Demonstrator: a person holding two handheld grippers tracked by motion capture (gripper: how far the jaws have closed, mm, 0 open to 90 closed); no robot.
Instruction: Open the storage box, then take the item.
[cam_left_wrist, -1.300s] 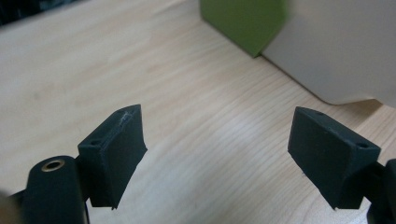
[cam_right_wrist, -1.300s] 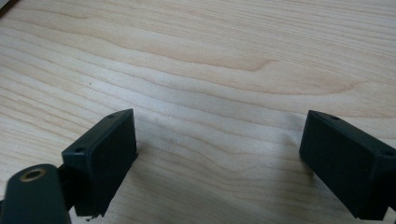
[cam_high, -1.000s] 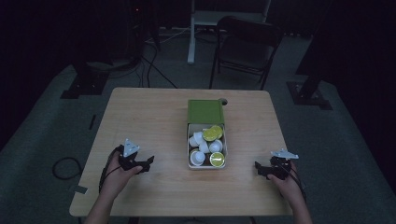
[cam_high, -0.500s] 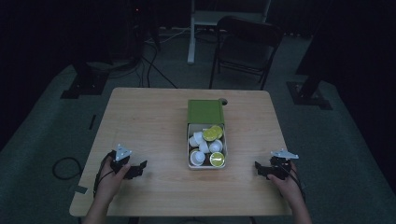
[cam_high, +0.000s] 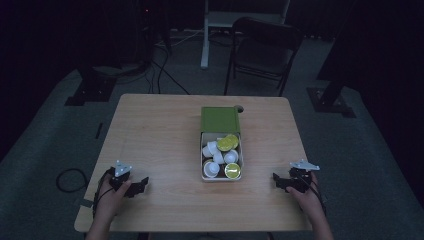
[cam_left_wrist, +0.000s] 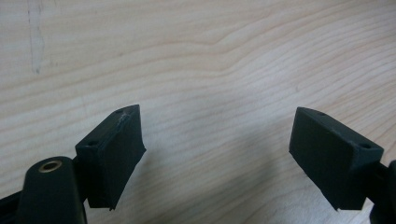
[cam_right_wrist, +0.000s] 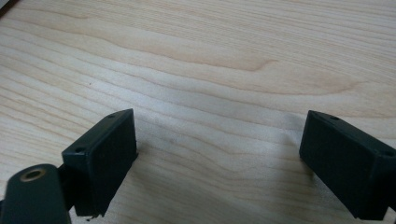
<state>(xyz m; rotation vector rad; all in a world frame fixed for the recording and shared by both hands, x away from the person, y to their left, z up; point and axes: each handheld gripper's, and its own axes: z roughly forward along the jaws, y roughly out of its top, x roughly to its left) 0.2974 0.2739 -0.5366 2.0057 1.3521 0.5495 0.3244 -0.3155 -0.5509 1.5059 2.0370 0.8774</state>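
Note:
A pale box (cam_high: 240, 150) with its green lid (cam_high: 220, 119) folded back sits mid-table, holding several white cups and yellow-green lidded pods (cam_high: 227, 143). My left gripper (cam_high: 141, 185) rests low on the table near the front left edge, jaws spread wide over bare wood (cam_left_wrist: 219, 140) with nothing between them. My right gripper (cam_high: 276, 181) lies near the front right edge, pointing toward the box, also open over bare wood (cam_right_wrist: 219, 154). Both are held in hands that come in from the bottom.
The wooden table (cam_high: 155, 130) has bare surface to the left of the box and in front of it. A dark chair (cam_high: 262, 47) stands beyond the far edge. Cables and stand feet lie on the floor around it.
My left gripper has drawn back toward the front left edge and sunk closer to the tabletop. The right gripper has stayed where it was.

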